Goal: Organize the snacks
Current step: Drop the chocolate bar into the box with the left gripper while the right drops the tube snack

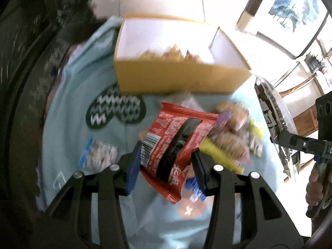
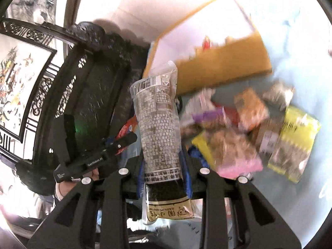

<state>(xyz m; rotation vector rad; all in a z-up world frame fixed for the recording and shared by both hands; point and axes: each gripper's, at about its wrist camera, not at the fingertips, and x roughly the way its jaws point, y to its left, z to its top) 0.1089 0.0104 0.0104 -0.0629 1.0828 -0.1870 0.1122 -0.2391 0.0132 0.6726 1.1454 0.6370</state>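
Both tongs carry a packet. Left tongs [image 1: 166,157] are clamped on a red packet [image 1: 176,143], which hangs tilted between the blue pads [image 1: 132,166]. Right tongs [image 2: 164,166] are closed narrow on a long grey packet [image 2: 159,128], which stands upright between their fingers with its clear sealed end uppermost.

Location of items: the yellow box [image 1: 178,78] sits beyond both tongs on the pale blue cloth [image 1: 68,108], with a few snacks already inside. A loose pile of snacks [image 2: 238,128] lies between the tongs and the box, to the right of the grey packet in the right view. A small blue-and-white packet [image 1: 97,155] lies apart, left of the left tongs.

Hazards:
- Red packet is gripped near one edge; a quick swing could let it slip or twist free.
- Grey packet is tall and gripped low; it could tip and catch the box wall.
- Two tongs are near each other; approaching the box together risks a collision.

Legible markings: barcodes on both packets; "GenRobot.AI" on the left tongs as seen from the right. Packet text is Chinese and too blurred to read reliably.
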